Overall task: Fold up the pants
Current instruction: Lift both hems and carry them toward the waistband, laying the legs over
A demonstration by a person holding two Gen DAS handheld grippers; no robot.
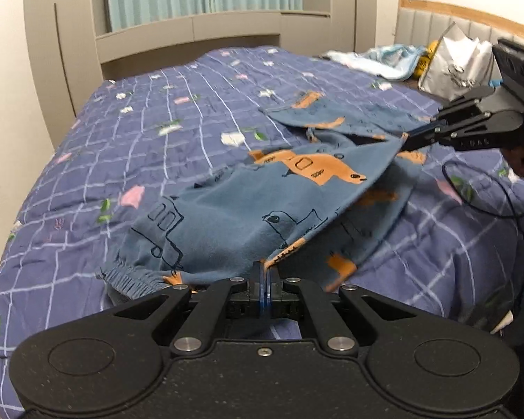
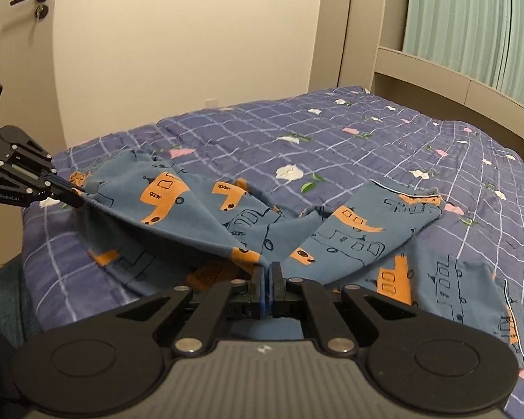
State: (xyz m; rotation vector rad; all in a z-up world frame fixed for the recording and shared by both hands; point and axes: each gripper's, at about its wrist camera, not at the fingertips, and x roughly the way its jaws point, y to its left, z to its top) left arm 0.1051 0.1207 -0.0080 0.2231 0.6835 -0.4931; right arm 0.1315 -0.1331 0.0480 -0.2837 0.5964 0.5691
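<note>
Two close, crossing views over bed (image 1: 122,160).

Both the left gripper (image 1: 264,272) and the right gripper (image 2: 266,274) were built of matte black linkage arms, joined by silver screws, tipped with blue pads, with faint white lettering printed sidelong.

"genrobot.ai" on left gripper (image 2: 74,199)

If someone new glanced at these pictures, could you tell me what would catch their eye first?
Most likely the blue pants with orange vehicle prints, lifted off the purple checked bedspread and stretched between the two tools. The left tool is shut on the cloth near the elastic waistband; the right tool pinches another edge. Beyond, by the headboard, sits a white bag.
</note>
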